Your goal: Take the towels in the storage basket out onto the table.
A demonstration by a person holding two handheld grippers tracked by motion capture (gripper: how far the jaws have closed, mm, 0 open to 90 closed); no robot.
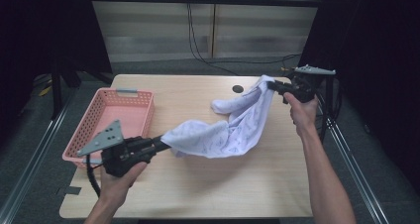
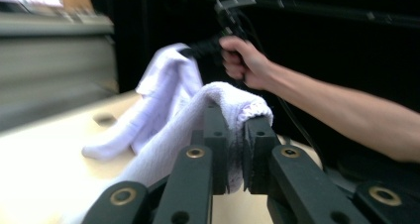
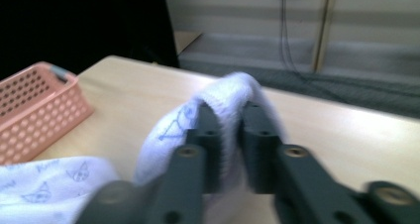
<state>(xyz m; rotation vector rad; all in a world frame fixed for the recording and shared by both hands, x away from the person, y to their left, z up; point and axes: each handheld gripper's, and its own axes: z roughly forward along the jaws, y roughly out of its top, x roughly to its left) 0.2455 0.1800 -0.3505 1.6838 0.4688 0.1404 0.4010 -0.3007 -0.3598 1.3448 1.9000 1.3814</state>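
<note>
Towel [image 1: 233, 127] hangs above the surface [image 1: 198, 184], stretched between both tools. Left hand-held gripper [image 1: 161, 142] clamps its near-left corner; right hand-held gripper [image 1: 272, 85] clamps its far-right corner. Long axis runs diagonally between them, sagging mid-span. Basket [image 1: 94, 122] lies just beside the left hand-held gripper, the nearer one.

- No words, numbers, labels or brand names can be read on anything here.
- The white towel [image 1: 233, 127] has only small blue drawings on it. In the right gripper view they look like little cat faces. They are pictures, not letters.
</note>
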